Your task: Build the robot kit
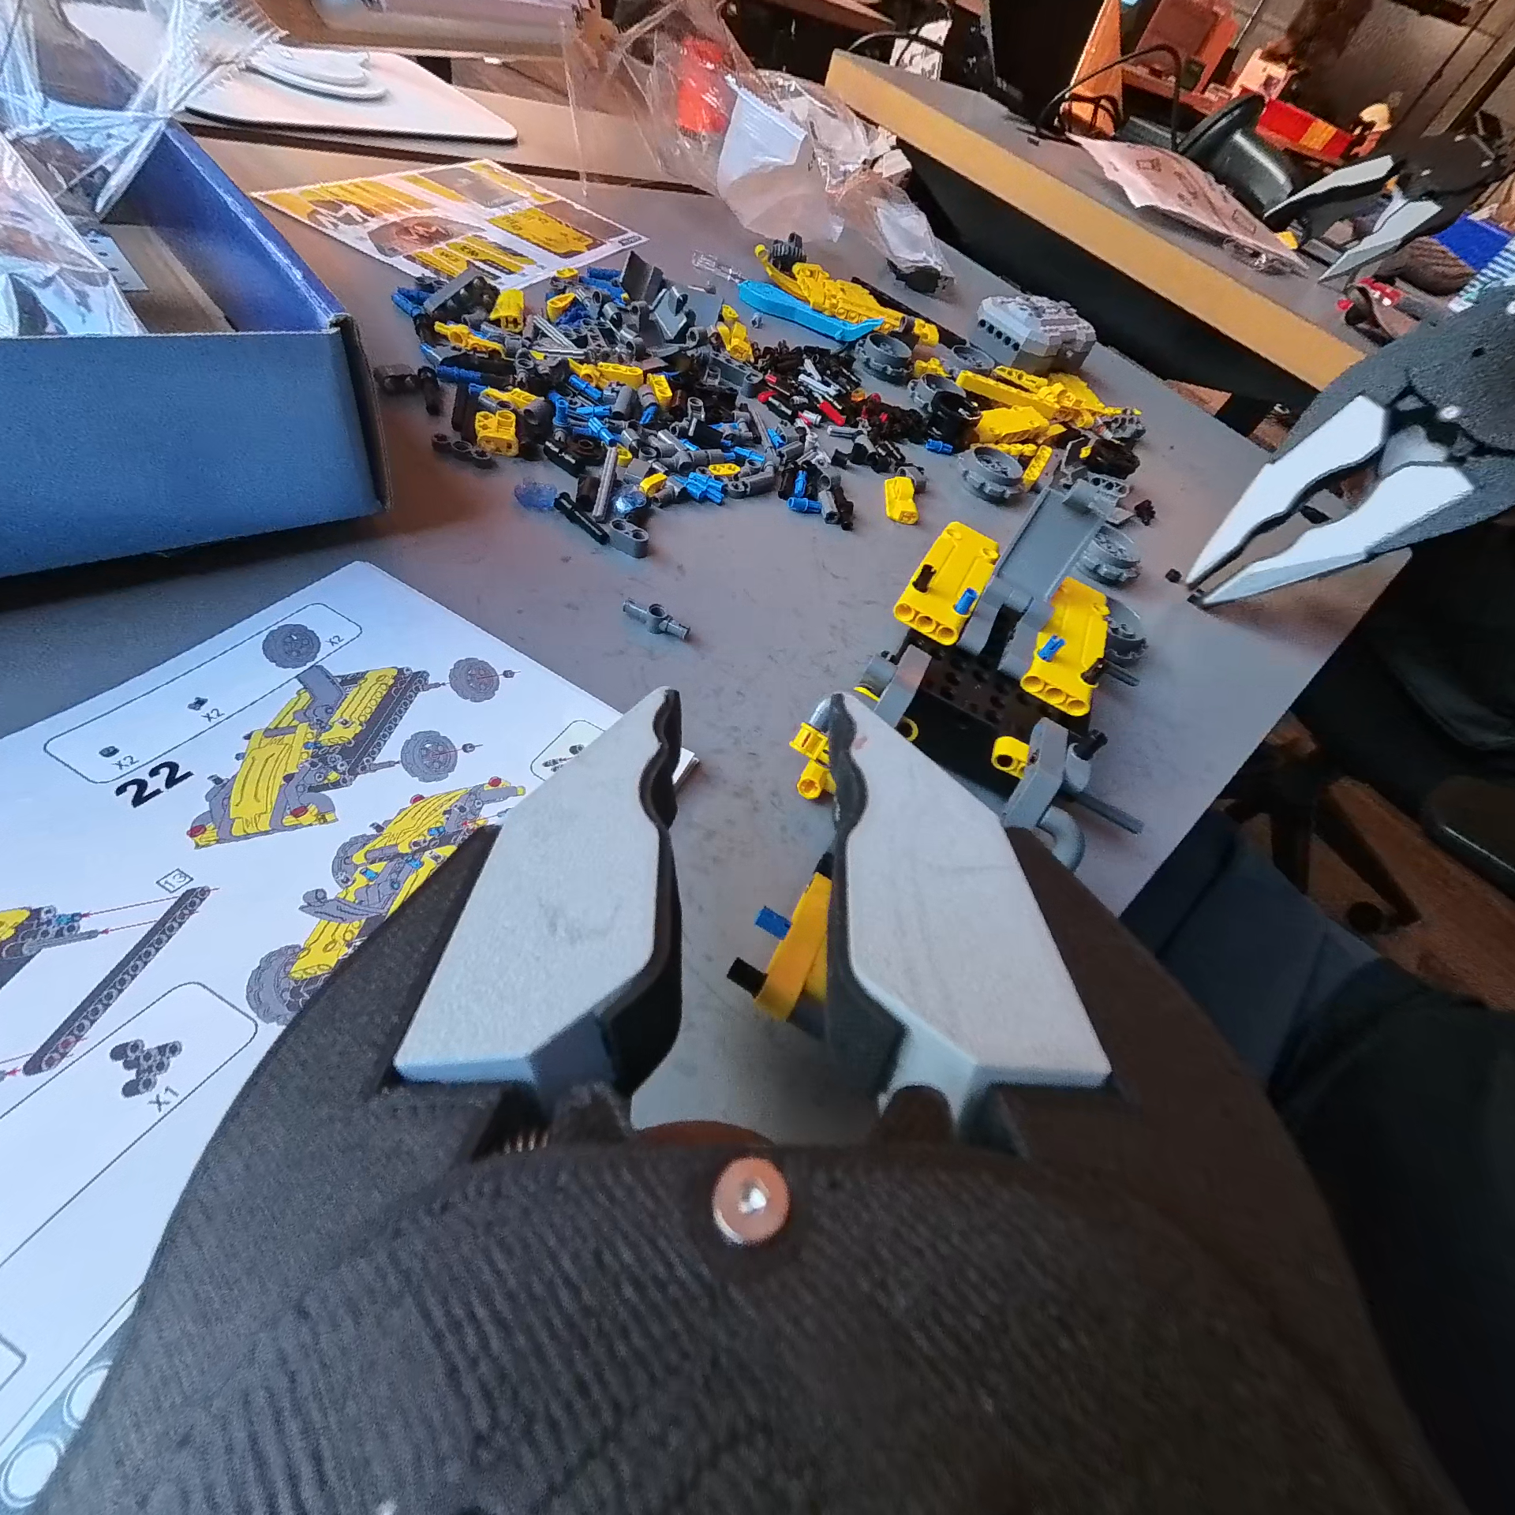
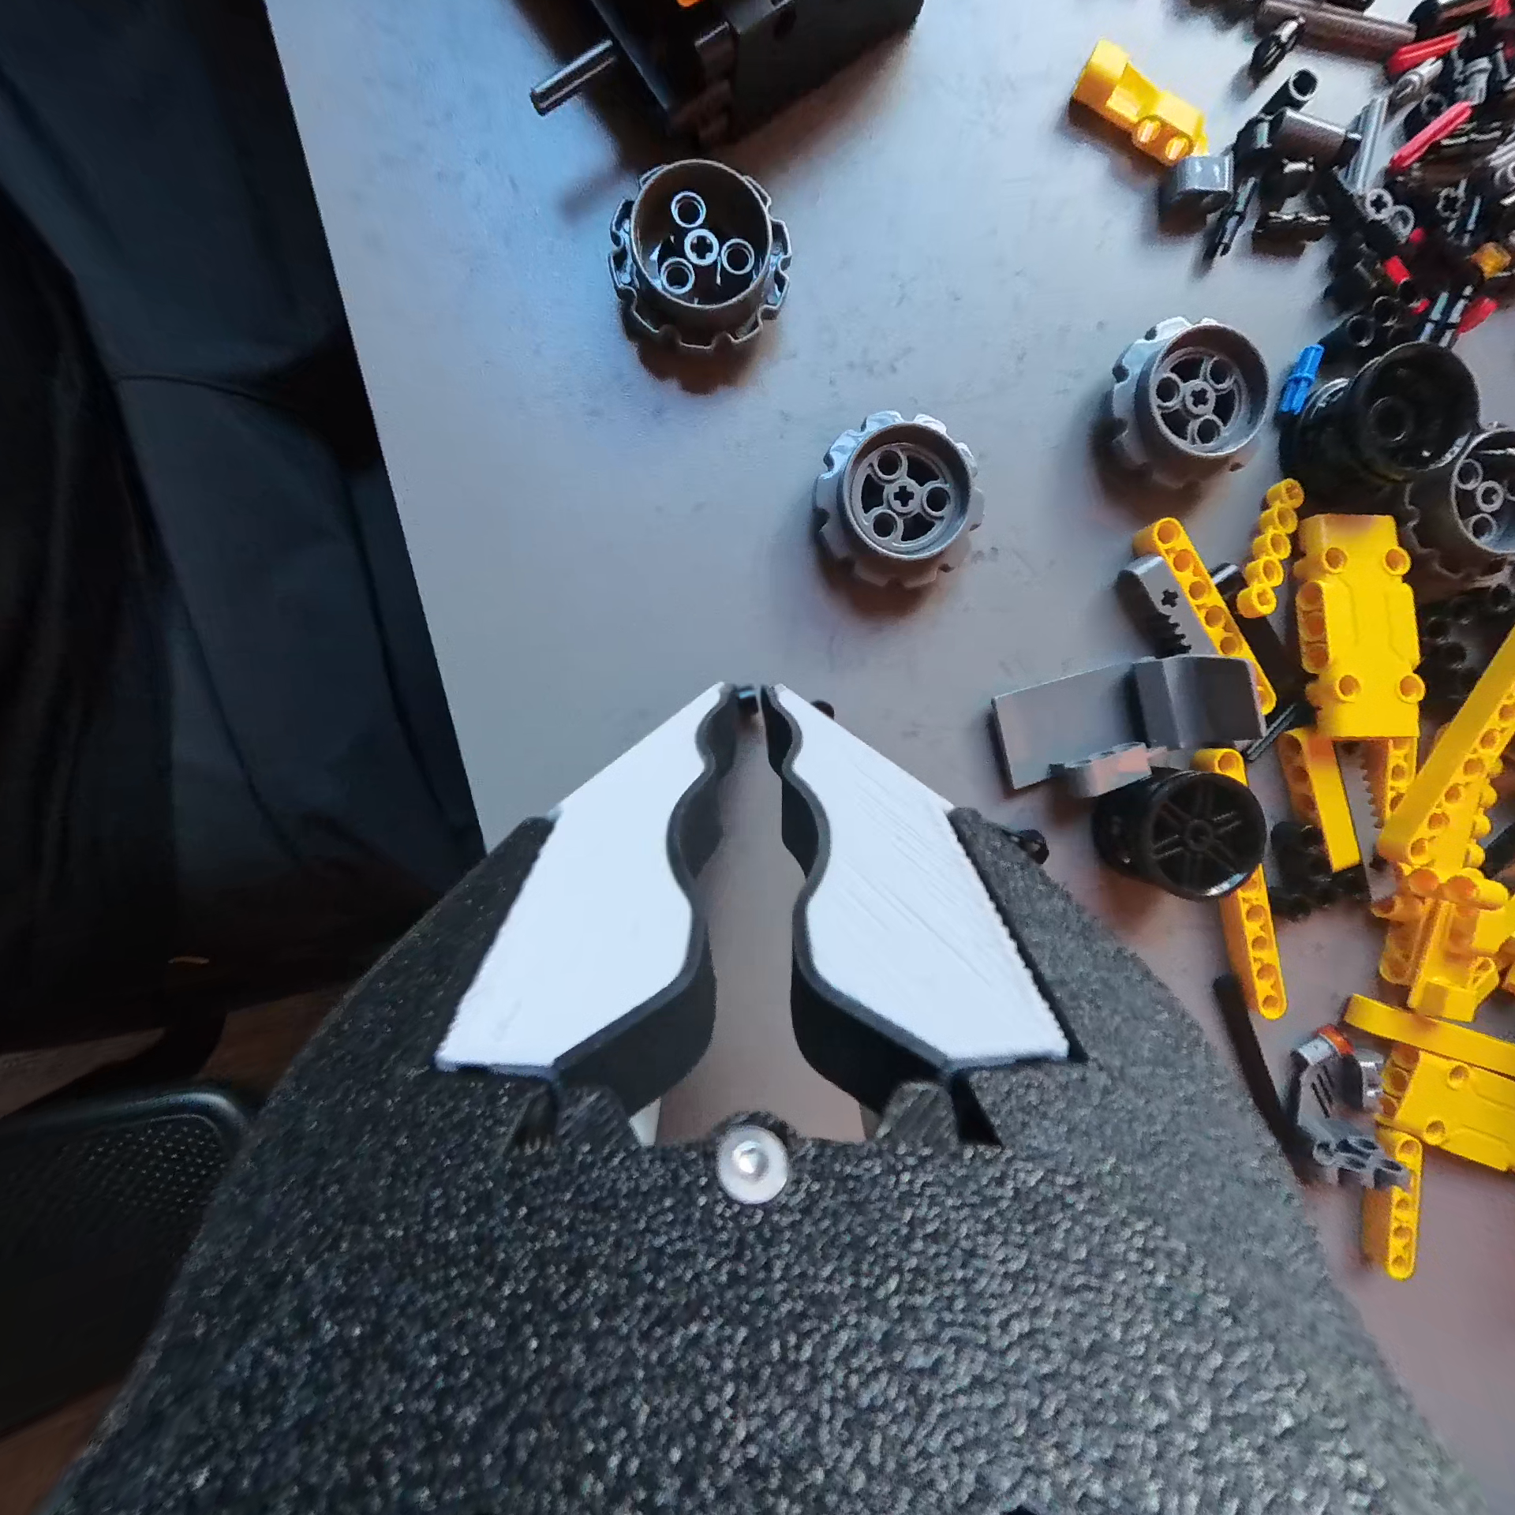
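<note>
A workshop or lab – grey worktables (image 1: 508,566) strewn with building-toy parts (image 1: 705,393), cables (image 1: 1148,74) and benches behind.

grey table (image 1: 508,566) | loose bricks (image 1: 738,393) | instruction booklet (image 1: 205,820) | blue box (image 1: 164,426) | wheels (image 2: 898,500)

Each tool (image 2: 750,697) has a grainy black body, pale wavy-edged fingers (image 1: 574,902), and a silver screw (image 1: 750,1201).

A big pile of little building pieces (image 1: 738,393) is lying in the middle. A blue box (image 1: 188,410) is sitting at the left. An open picture booklet (image 1: 205,820) is lying at the lower left. Crinkly clear bags (image 1: 762,123) are resting at the top.
</note>
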`<state>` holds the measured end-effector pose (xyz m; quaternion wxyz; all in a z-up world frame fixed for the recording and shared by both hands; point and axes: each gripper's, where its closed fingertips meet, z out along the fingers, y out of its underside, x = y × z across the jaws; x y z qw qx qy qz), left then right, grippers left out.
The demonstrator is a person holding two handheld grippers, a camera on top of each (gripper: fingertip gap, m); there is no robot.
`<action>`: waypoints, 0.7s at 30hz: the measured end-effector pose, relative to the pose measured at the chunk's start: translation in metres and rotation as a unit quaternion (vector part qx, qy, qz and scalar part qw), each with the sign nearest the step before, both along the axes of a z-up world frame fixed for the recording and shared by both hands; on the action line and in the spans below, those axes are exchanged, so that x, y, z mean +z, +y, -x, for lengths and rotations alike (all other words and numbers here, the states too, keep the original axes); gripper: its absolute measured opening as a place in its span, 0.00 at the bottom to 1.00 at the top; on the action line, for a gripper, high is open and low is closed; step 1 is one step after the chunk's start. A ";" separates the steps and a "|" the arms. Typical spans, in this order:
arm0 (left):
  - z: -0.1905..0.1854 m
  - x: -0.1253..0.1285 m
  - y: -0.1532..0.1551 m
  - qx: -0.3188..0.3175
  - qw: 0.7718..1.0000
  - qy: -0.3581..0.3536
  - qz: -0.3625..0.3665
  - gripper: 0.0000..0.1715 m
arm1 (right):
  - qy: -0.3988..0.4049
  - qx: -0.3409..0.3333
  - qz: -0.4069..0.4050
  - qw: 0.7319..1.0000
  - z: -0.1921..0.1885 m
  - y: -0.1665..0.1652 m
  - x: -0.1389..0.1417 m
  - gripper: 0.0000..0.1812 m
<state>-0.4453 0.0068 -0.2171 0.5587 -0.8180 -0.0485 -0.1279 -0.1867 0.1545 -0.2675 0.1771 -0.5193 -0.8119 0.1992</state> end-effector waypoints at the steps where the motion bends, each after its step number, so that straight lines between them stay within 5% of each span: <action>1: 0.000 0.000 0.000 0.000 1.000 0.000 0.000 0.19 | 0.002 0.002 -0.002 1.000 0.001 0.000 0.000 0.02; 15: 0.000 -0.001 0.000 0.000 1.000 0.001 0.002 0.19 | -0.022 0.015 -0.246 0.969 -0.019 0.013 0.001 0.02; 21: -0.001 -0.001 0.000 -0.003 1.000 0.000 0.003 0.19 | -0.029 -0.001 -0.169 0.985 -0.025 0.006 0.006 0.13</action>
